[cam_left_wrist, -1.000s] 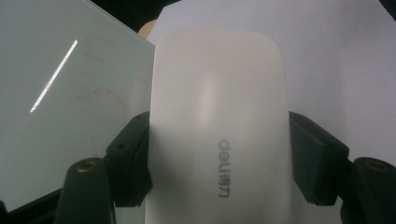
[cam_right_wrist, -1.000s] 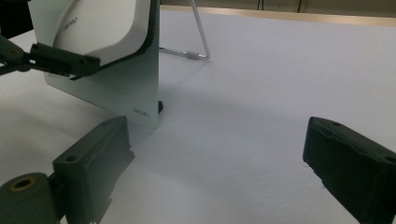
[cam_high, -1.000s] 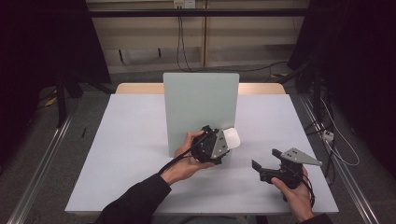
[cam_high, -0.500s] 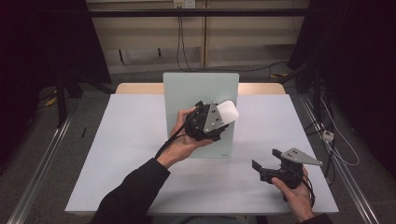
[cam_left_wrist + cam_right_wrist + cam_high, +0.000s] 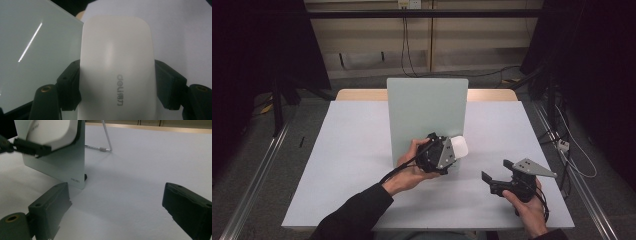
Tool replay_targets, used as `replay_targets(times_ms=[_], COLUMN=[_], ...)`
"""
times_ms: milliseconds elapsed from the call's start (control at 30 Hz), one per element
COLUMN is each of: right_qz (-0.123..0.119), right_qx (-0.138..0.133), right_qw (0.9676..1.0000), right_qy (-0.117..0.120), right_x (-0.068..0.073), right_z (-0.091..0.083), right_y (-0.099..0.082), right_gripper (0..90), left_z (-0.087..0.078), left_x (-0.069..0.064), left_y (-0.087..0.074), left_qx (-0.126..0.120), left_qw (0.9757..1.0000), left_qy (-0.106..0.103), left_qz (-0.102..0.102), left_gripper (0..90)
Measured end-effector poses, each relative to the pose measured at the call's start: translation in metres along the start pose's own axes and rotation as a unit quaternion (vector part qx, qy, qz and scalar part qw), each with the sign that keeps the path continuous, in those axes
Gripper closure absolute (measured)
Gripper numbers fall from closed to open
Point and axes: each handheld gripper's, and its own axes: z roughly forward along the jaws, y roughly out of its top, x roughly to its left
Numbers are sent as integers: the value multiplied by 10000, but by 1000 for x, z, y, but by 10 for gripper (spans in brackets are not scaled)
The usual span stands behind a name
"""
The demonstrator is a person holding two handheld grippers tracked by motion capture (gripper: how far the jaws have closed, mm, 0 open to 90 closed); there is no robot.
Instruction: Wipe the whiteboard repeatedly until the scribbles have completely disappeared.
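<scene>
Item: smooth white plastic block with rounded corners (image 5: 117,67), an eraser-like body with grey "deli" lettering printed on its broad face. It is held off the table, clamped by its two long sides in the left gripper (image 5: 452,152); the black pads (image 5: 71,85) press flat against both flanks, a firm grasp. From the high view the block (image 5: 458,147) juts out of the gripper's front, right at the lower right part of the board described next. Whether it touches the board's face cannot be told.

Item: pale green glass board (image 5: 427,117), rectangular, standing near upright at the middle of the table, leaning back on a thin wire stand (image 5: 106,137) seen behind it in the right gripper view. A small "deli" mark sits at its lower corner. A bright streak of reflected light crosses its surface (image 5: 32,50) in the left gripper view.

Item: right gripper (image 5: 497,180), black with a grey three-cornered plate on top, held in the person's right hand low over the table's near right part, well apart from the board. Its jaws stand wide, with bare tabletop between them.

Item: light grey table surface (image 5: 352,150), matt, with a wooden edge along the far side.
</scene>
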Motion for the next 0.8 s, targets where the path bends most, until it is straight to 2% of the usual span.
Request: replay_targets(times_ms=[133,233,267,367,400,500,633,733,800], right_qz=[9,3,4,6,6,12,4,16,12], right_qx=[-4,-8,-7,-5,-3,-1,-5,-5,-4], right_qw=[10000,10000,10000,10000,10000,10000,10000,10000,10000], right_qy=[-6,3,4,8,6,-4,7,-2,6], right_x=[-1,0,0,0,0,-1,0,0,0], right_z=[0,0,0,0,0,0,0,0,0], right_y=[0,0,0,0,0,0,0,0,0], right_gripper=[72,72,72,74,74,74,74,74,74], left_z=[4,7,9,8,7,3,-10,-21,-28], left_x=[-9,-15,-17,-16,-14,-5,17,36,46], left_y=[-5,-9,-10,-10,-10,-5,5,10,13], left_qx=[72,256,191,142,179,15,-112,-312,-400], left_qw=[9999,9992,9995,9995,9995,9998,9997,9982,9972], left_qy=[-129,-229,-252,-290,-277,-149,56,222,368], left_qz=[-3,189,89,-36,16,-128,-186,-469,-510], left_gripper=[311,311,311,311,312,311,311,311,311])
